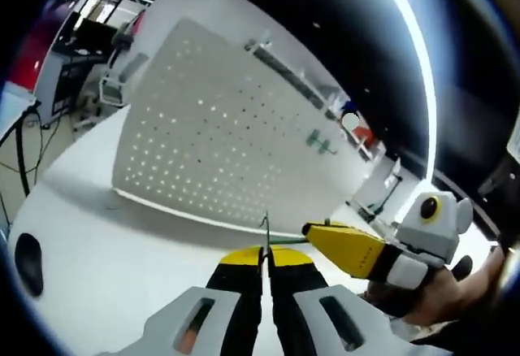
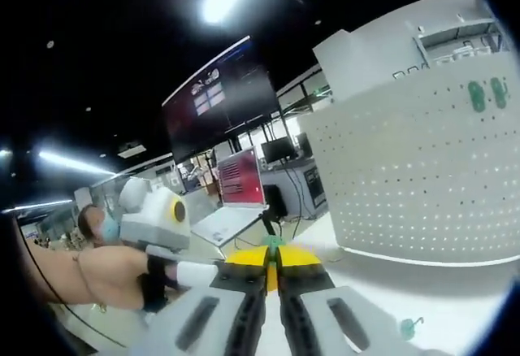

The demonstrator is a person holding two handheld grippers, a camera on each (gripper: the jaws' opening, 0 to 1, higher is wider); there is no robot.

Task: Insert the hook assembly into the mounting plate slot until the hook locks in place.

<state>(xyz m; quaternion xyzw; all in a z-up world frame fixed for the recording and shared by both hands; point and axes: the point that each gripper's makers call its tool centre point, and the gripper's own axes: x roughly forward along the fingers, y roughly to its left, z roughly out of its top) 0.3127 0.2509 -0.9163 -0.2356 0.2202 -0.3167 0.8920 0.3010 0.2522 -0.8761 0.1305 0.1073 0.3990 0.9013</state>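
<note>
Both pairs of jaws are pinched shut on one thin wire hook [image 1: 266, 230], I think. Bring it squarely to the white pegboard [image 1: 219, 128], near the green hooks [image 1: 321, 141], and press until it seats.

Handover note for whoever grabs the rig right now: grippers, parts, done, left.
Left gripper: jaws closed on a thin metal hook that sticks up between the tips.
Right gripper: jaws closed, with a small green piece at the tips.
White pegboard stands upright on the white table, ahead of both grippers and not touched by either. Two green hooks already hang near its upper edge. A loose green hook lies on the table near the right gripper.
Done: parts picked up.
Left: bring the hook to the board, insert it and lock it.
</note>
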